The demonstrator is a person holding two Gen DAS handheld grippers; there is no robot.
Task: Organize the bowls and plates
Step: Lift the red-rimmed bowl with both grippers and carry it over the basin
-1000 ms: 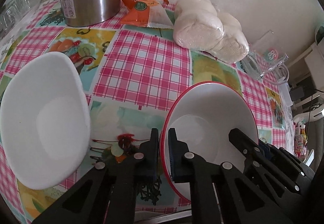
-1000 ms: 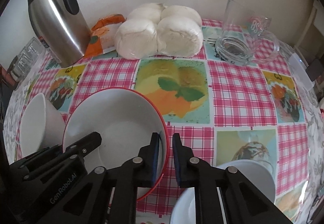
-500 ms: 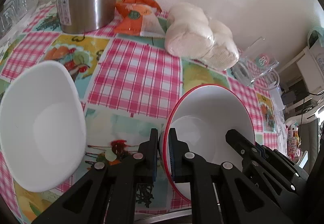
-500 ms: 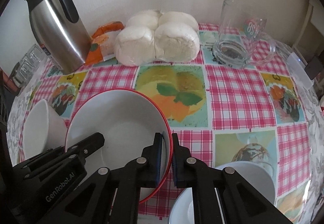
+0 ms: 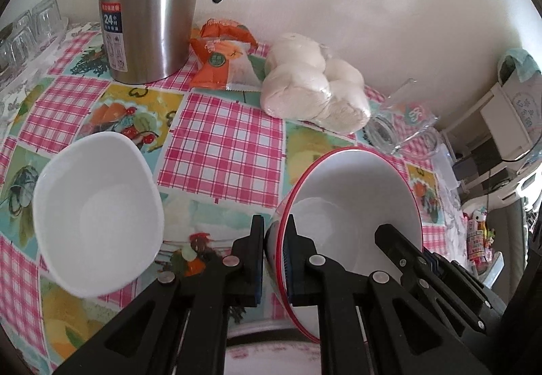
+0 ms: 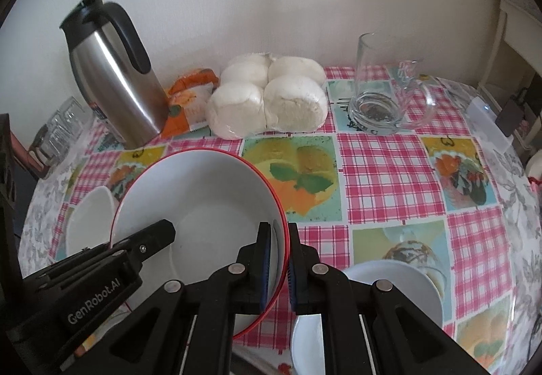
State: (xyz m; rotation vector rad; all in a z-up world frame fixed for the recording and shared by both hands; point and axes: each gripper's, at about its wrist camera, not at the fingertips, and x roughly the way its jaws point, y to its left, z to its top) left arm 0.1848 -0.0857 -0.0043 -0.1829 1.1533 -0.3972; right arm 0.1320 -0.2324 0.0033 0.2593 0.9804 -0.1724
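between the two hand-held grippers, the red-rimmed bowl (image 5: pixel 352 205) hangs tilted above the worktop (image 6: pixel 379 168).
left hand-held gripper (image 5: pixel 273 259) clamps its left rim, right hand-held gripper (image 6: pixel 278 259) its right rim; the plain white bowl (image 5: pixel 96 222) lies left, another white bowl (image 6: pixel 399 290) right and half hidden.

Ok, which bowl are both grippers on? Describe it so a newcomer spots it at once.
Start at the steel thermos by the wall and come forward across the checked tablecloth. The big bowl there is gripped by the left gripper and right gripper. Only it has a red rim; the neighbouring bowls are plain white.
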